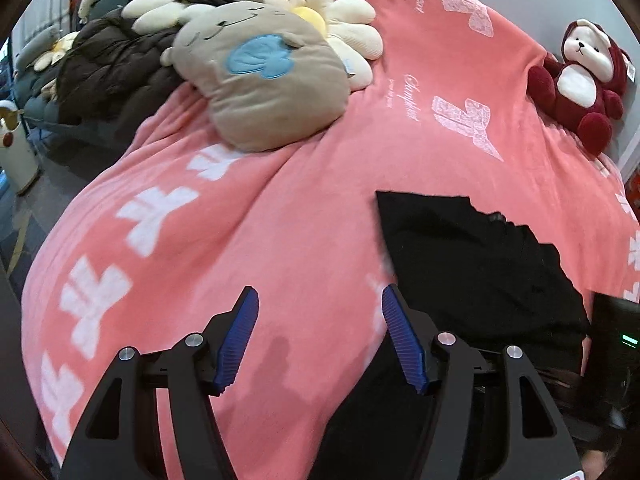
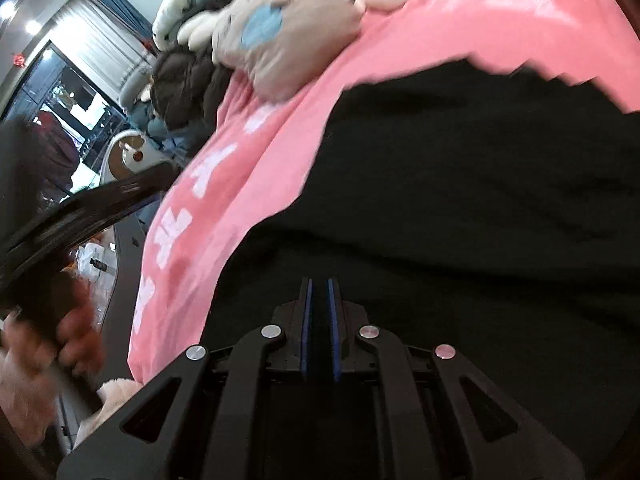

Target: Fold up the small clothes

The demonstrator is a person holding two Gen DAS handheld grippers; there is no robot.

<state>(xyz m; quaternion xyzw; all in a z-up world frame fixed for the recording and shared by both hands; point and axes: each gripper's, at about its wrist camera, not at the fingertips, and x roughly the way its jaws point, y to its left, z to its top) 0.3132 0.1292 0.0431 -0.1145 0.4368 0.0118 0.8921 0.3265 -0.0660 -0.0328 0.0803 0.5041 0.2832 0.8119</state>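
A small black garment lies on the pink blanket at the right of the left wrist view; it fills most of the right wrist view. My left gripper is open and empty above the blanket, its right finger at the garment's near left edge. My right gripper has its blue pads nearly together, low over the black garment; whether cloth is pinched between them I cannot tell.
A beige plush cushion, a flower pillow and a dark brown padded jacket lie at the far side of the bed. A red plush bear sits far right. The bed's left edge drops to the floor by a white bin.
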